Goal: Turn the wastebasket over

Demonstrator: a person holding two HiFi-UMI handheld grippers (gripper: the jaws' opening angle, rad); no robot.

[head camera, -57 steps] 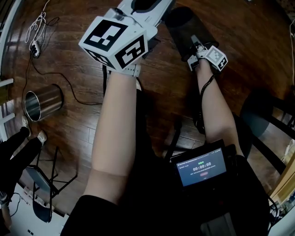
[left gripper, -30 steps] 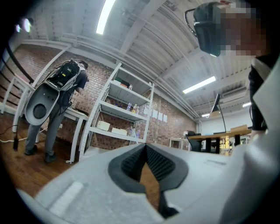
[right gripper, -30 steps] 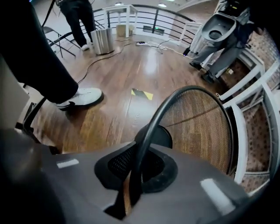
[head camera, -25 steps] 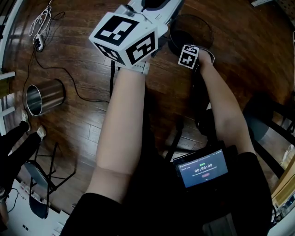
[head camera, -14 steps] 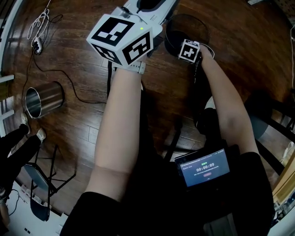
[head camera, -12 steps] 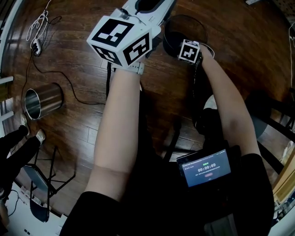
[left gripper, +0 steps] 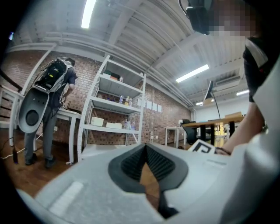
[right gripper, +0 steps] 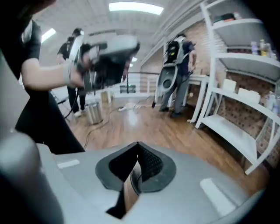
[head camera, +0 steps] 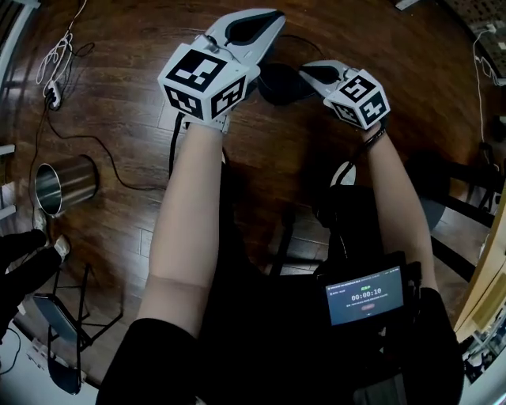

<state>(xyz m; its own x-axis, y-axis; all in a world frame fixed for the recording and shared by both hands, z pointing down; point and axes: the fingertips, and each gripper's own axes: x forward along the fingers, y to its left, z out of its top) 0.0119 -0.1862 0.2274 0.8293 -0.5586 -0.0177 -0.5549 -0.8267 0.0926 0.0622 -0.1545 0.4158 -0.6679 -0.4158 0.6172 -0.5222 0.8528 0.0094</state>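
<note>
The black wastebasket [head camera: 278, 84] stands on the wooden floor with its mouth up, partly hidden between my two grippers. My right gripper [head camera: 304, 70] hovers above its right side, raised clear of the rim. Its jaws are shut and hold nothing, and their tips meet in the right gripper view [right gripper: 138, 146]. My left gripper [head camera: 273, 16] is held level, high over the basket's left side, away from it. Its jaws are also shut and empty [left gripper: 145, 146].
A steel bin [head camera: 57, 183] stands on the floor at the left, with a cable and a power strip [head camera: 52, 88] beyond it. A dark chair [head camera: 462, 202] is at the right. White shelves [left gripper: 114, 114] and standing people [right gripper: 175, 76] are farther off.
The right gripper was at the wastebasket's rim. It has let go, risen well above the basket and shut. The left gripper has drifted slightly. The basket, tipped earlier, stands upright.
</note>
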